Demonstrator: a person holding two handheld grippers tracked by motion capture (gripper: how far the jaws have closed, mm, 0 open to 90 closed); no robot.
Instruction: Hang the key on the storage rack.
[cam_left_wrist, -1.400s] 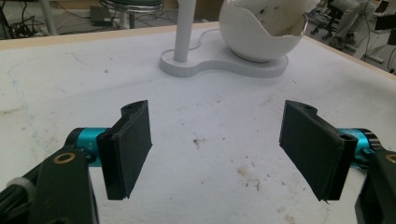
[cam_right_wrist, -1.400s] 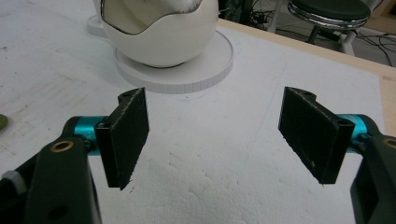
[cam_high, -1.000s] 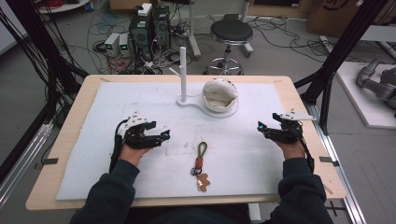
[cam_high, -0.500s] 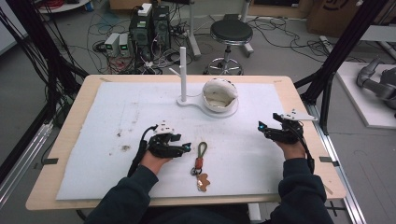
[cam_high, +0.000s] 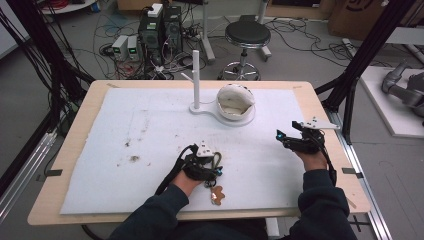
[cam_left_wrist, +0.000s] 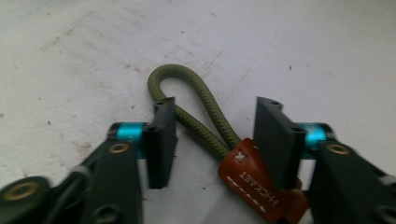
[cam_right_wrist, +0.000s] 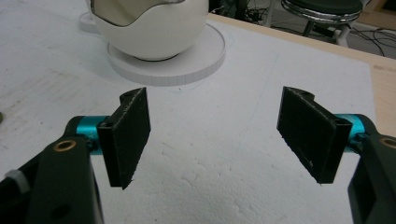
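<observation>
Straddling one olive cord loop (cam_left_wrist: 196, 112), closing left gripper (cam_left_wrist: 212, 140) not yet pinching; right gripper (cam_right_wrist: 219, 135) agape.

Left tongs (cam_left_wrist: 212, 135) have just been closing, jaws half apart, pointing down; right tongs (cam_right_wrist: 219, 135) stand wide open.

olive cord loop keychain (cam_left_wrist: 205, 119), brown tag, lying flat

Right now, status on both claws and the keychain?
Left claw closing around the keychain's green cord loop, pads not yet pressing. Right claw open, idle over the mat. Nothing in the way.
</observation>
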